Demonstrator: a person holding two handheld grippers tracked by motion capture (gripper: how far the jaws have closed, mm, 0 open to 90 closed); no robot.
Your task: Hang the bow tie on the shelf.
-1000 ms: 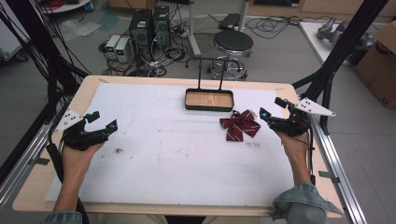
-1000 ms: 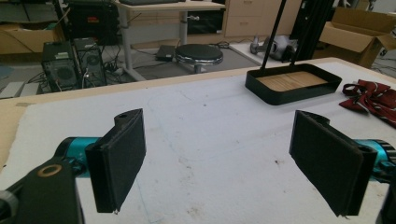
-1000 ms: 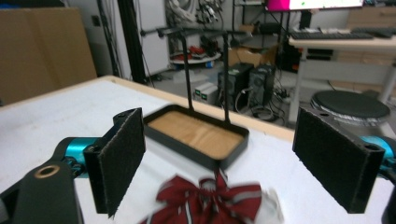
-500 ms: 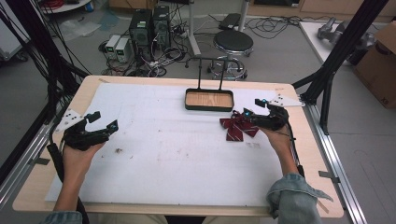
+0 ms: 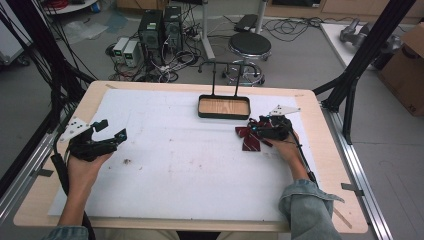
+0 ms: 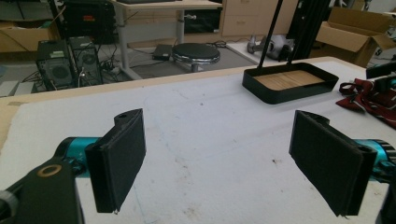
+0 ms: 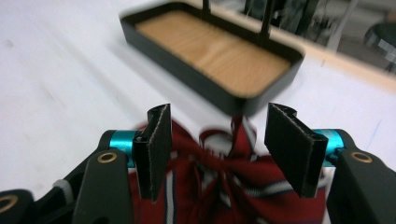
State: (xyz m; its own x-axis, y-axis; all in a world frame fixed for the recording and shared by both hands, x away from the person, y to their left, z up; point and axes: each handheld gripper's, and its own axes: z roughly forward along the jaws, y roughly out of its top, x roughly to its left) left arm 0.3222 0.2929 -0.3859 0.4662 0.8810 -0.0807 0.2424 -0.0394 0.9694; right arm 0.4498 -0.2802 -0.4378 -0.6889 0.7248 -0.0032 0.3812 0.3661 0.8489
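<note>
A dark red striped bow tie (image 5: 248, 136) lies on the white mat just below and right of a black tray with a wooden floor (image 5: 223, 107). My right gripper (image 5: 256, 131) hovers over the bow's right side, open, jaws spread on either side of the bow's knot (image 7: 219, 154); the tray (image 7: 215, 56) lies just beyond. My left gripper (image 5: 111, 131) rests at the mat's left edge, open and holding nothing, its pads (image 6: 119, 163) wide apart. From there the tray (image 6: 289, 81) and bow tie (image 6: 371, 95) lie far to the right.
A black wire stand rises from the tray's back edge (image 5: 217, 70). A small dark stain (image 5: 126, 161) marks the mat near the left hand. Black frame posts (image 5: 360, 65) flank the table's right; a stool (image 5: 252, 47) and computers (image 5: 160, 27) stand behind.
The right gripper has moved left from the table's right edge onto the bow tie and lowered over it. The left gripper has stayed in place.
</note>
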